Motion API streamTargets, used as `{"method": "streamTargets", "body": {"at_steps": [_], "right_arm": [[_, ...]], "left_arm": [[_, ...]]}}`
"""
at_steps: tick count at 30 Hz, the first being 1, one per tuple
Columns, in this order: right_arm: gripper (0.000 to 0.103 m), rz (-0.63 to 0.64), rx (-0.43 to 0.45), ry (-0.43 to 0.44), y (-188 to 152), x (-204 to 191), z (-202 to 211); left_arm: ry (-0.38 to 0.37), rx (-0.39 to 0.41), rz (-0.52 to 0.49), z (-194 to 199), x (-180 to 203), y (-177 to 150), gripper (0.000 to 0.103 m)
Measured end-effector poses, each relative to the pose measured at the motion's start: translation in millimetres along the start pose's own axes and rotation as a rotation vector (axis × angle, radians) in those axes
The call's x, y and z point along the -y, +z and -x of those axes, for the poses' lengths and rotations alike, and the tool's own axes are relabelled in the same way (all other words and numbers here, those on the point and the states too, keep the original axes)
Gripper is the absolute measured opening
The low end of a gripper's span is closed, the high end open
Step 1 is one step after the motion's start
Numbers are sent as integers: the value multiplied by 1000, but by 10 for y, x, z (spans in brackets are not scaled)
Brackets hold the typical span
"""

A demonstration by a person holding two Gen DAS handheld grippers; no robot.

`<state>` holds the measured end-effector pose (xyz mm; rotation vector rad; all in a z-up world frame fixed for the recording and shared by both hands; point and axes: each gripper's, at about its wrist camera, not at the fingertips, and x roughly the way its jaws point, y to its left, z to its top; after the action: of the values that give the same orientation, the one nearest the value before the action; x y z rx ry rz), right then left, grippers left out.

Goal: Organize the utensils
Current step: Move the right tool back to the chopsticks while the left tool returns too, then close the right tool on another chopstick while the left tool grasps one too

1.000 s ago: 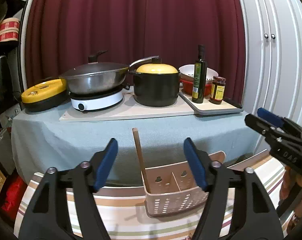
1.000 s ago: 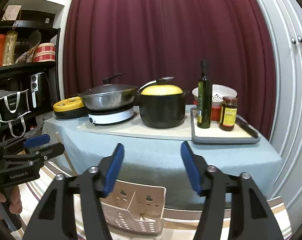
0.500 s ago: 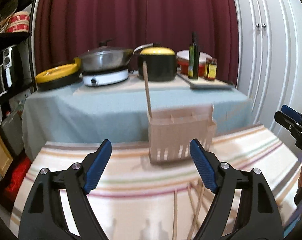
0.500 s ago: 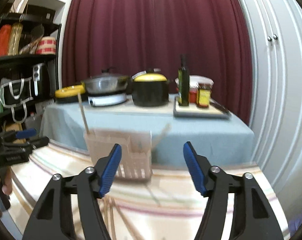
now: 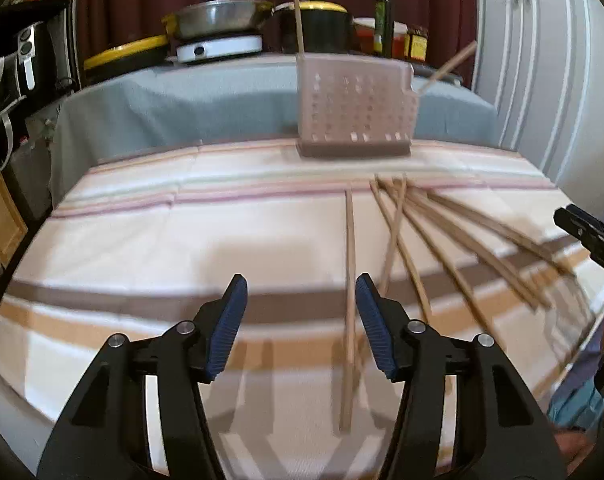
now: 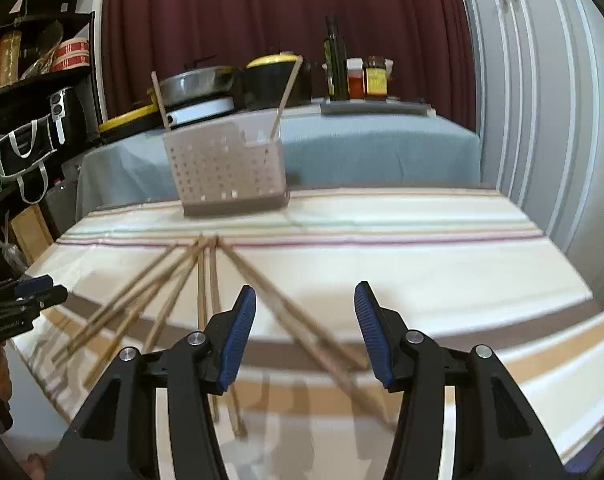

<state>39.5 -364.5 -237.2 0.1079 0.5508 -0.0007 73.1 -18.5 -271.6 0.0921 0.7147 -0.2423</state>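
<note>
A beige perforated utensil holder (image 5: 355, 108) (image 6: 226, 168) stands at the far side of the striped tablecloth, with two wooden chopsticks upright in it. Several loose wooden chopsticks (image 5: 421, 240) (image 6: 190, 292) lie fanned out on the cloth. A single chopstick (image 5: 349, 292) lies just left of the right finger of my left gripper (image 5: 302, 328), which is open and low over the cloth. My right gripper (image 6: 305, 336) is also open, hovering over the right side of the fan, with one chopstick (image 6: 302, 320) running between its fingers' line of sight.
Behind the striped table (image 6: 421, 264) is a grey-covered counter (image 5: 182, 92) with a wok, a black pot with yellow lid (image 6: 276, 80), bottles and jars. A black shelf (image 6: 34, 92) stands left, white cupboard doors (image 6: 541, 80) right. A hand shows at each view's edge.
Both grippers have dropped down and pulled back toward the near side of the table; the loose chopsticks have come into view and the holder now looks farther off. Both stayed open.
</note>
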Motion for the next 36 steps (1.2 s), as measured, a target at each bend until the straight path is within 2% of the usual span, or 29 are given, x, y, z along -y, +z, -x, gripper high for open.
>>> {"method": "streamTargets", "body": {"at_steps": [4,7,12,19,21,25,36], "right_arm": [[51,-1,-23,3,-176,-51,17],[51,-2,-25,7,-220,-90,38],[51,8,-15,15,-207,-161,67],[51,13,-13,23,-226,-217,55],[51,15,-20,26,-243,-218,39],[51,21,-28,46,-308,-227,15],[29,49,-71,113,-527,-271,-72]], "left_arm": [[-10,-31,-7,4,30,-194,47],[-15,-34,-13,20,44,-276,42],[-3,-53,-17,-32,40,-389,29],[11,-27,-20,-103,27,-368,27],[16,-17,-21,-132,29,-349,22],[29,-6,-19,-175,22,-306,19],[51,-1,0,-219,-11,-260,14]]}}
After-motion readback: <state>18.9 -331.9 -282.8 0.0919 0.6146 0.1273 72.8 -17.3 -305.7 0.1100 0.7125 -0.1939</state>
